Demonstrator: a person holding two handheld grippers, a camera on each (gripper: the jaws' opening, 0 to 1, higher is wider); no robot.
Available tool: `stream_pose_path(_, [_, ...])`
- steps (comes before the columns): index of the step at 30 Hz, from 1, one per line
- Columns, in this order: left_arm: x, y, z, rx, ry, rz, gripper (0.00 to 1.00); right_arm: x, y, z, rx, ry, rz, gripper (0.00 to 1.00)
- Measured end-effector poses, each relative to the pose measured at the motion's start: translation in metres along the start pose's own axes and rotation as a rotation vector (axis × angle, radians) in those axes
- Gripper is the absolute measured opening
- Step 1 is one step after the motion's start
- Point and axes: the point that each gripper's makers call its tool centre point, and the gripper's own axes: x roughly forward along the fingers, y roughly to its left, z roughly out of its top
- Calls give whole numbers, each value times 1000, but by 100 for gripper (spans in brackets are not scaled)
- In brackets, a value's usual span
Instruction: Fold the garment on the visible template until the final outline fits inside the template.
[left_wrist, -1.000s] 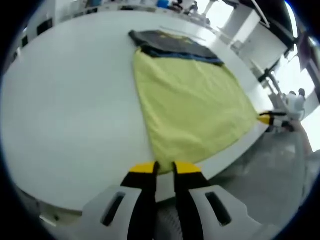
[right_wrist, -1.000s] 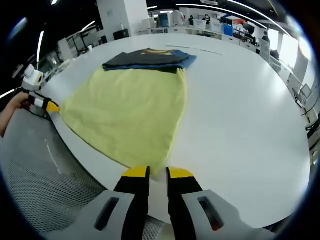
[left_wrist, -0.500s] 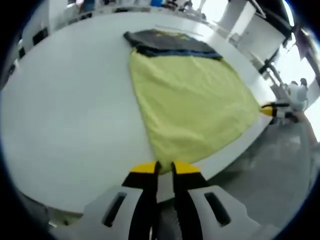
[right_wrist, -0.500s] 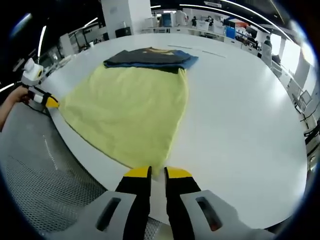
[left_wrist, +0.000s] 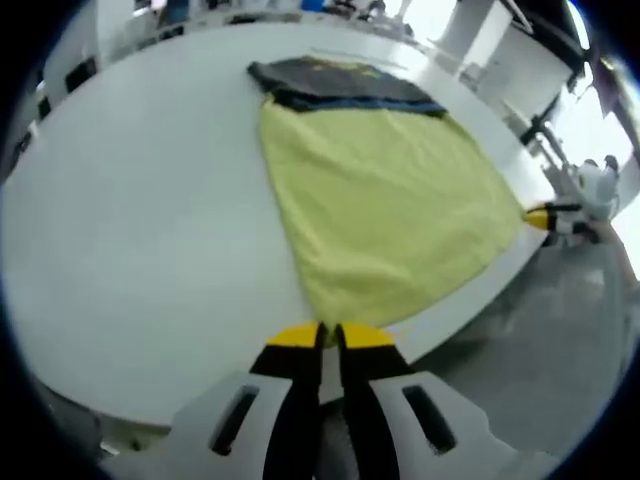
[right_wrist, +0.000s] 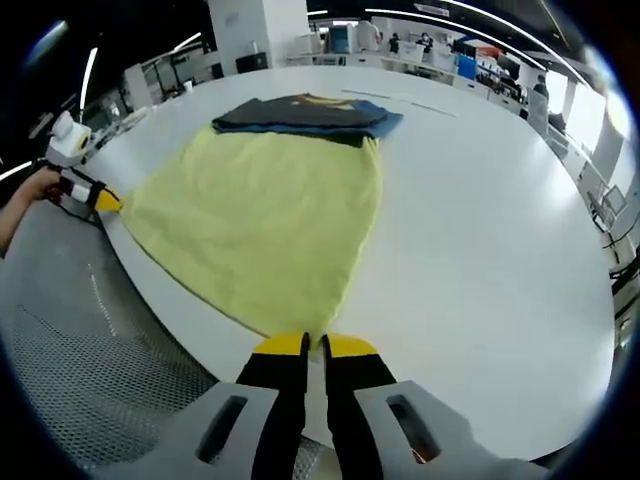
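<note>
A yellow garment (left_wrist: 390, 200) lies spread flat on the white round table (left_wrist: 130, 220), reaching the table's near edge. My left gripper (left_wrist: 320, 336) is shut on one near corner of it, at the table's rim. In the right gripper view the same garment (right_wrist: 260, 210) fans away from my right gripper (right_wrist: 312, 345), whose jaws are shut on the other near corner. The right gripper (left_wrist: 548, 218) also shows at the right of the left gripper view. The left gripper (right_wrist: 88, 196) shows at the left of the right gripper view.
A pile of dark folded clothes (left_wrist: 340, 82) with a blue layer touches the garment's far edge, also visible as the dark pile (right_wrist: 300, 112). White table (right_wrist: 480, 230) stretches wide beside the garment. Grey mesh flooring (right_wrist: 80, 360) lies below the rim. A hand (right_wrist: 15, 205) holds the left gripper.
The jaws of both grippers have drawn together onto the garment's near corners. Both views have shifted only slightly.
</note>
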Motion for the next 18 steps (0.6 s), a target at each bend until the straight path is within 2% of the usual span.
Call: stream_pose_path(18, [-5, -3, 2, 3, -21, -6, 0, -4, 1, 1, 7, 7, 10, 3])
